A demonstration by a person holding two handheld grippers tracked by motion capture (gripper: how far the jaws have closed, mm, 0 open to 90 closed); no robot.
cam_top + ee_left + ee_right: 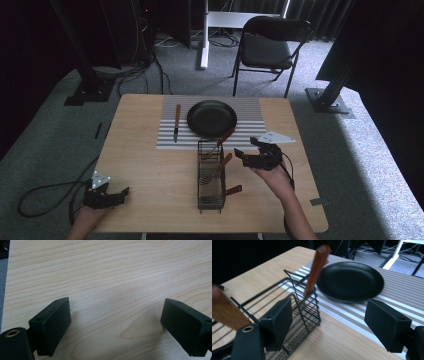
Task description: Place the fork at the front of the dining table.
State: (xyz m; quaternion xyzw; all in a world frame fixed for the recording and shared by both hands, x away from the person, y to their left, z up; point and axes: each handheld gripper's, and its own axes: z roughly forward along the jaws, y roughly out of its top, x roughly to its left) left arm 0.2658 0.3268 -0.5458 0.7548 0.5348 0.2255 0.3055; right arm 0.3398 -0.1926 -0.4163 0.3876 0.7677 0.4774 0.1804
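From the high view, a wooden table carried a grey-and-white striped mat at its far side, with a round black plate on it and a knife lying beside the plate, brown handle away from the person. A black wire rack, long and narrow, stood in the middle of the table with three brown-handled utensils leaning out of it toward the right.

The right gripper sat just right of the rack, jaws spread and pointing at it. Its own view gave what the high view could not: the wire mesh of the rack up close, one wooden handle rising tilted from the rack's end before the glossy plate, another blurred at the left edge. The jaws stood wide apart, empty, touching nothing.

The left gripper rested at the near left corner. Its view showed bare pale wood grain between two matte black blocky pads, released wide and holding nothing.
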